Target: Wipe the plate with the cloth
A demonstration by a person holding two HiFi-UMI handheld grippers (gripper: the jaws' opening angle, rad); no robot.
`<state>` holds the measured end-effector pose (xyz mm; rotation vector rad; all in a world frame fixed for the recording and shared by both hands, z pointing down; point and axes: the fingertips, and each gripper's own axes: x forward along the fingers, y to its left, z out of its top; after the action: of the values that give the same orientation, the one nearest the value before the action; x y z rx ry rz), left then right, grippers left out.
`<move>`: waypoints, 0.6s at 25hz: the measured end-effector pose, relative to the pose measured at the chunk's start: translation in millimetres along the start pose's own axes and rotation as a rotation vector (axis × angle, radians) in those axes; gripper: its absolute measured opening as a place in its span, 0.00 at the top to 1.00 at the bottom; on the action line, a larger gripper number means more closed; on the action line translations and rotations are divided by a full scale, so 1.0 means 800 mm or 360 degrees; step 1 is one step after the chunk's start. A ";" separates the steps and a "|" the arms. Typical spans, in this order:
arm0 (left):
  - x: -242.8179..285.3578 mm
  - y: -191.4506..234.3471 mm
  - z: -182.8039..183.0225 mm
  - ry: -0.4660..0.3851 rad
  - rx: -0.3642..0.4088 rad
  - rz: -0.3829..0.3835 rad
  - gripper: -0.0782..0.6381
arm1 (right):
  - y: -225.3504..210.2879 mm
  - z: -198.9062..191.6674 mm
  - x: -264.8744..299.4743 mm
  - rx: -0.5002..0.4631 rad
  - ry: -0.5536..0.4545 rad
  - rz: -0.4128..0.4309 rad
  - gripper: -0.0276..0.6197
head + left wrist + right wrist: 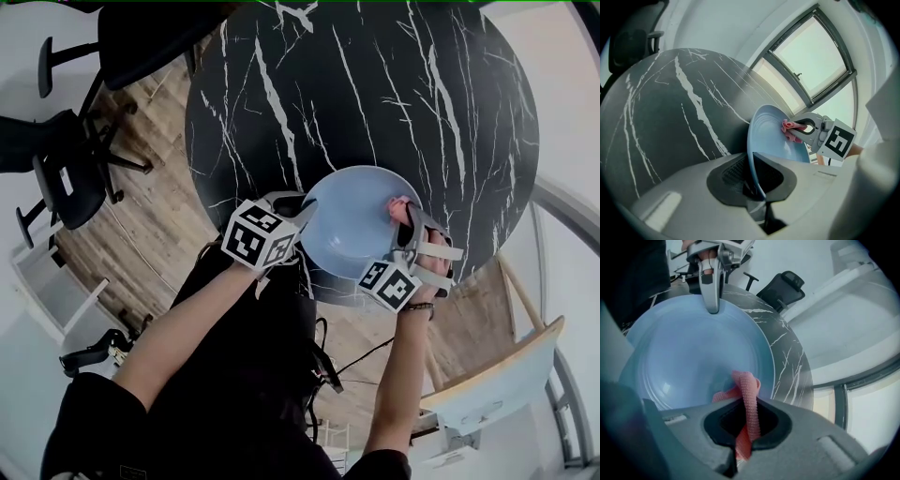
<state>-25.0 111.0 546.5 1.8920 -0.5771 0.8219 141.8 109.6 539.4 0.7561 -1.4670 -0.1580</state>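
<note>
Surface: black marble table (pixel 394 84).
Plate: blue plate (pixel 689 357), tilted over the table's near edge; our left gripper (pixel 758 199) is clamped on its rim.
Cloth: pink cloth (pixel 747 390) pinched in our right gripper (pixel 742 446), lying against the plate's inner face.
Advice: we should press the cloth flat and sweep in arcs, with the plate steady.
Hidden: the plate's underside; dirt, if any, we cannot see.

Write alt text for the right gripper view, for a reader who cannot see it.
The right claw is shut on a pink cloth held against a pale blue plate. The left claw grips the plate's far rim, with a black marble table behind.
</note>
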 end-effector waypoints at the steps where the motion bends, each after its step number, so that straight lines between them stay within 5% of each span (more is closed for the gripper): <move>1: 0.000 0.000 0.000 -0.0006 -0.0011 0.0002 0.85 | 0.003 -0.003 -0.001 -0.0010 0.0003 0.0005 0.95; 15: -0.001 0.002 -0.002 -0.0042 -0.0133 -0.0009 0.86 | 0.045 -0.032 -0.032 -0.0016 0.0095 0.0135 0.95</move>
<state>-27.4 111.6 547.4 1.8298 -0.6129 0.7591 149.4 159.8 540.0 0.6835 -1.4380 -0.0774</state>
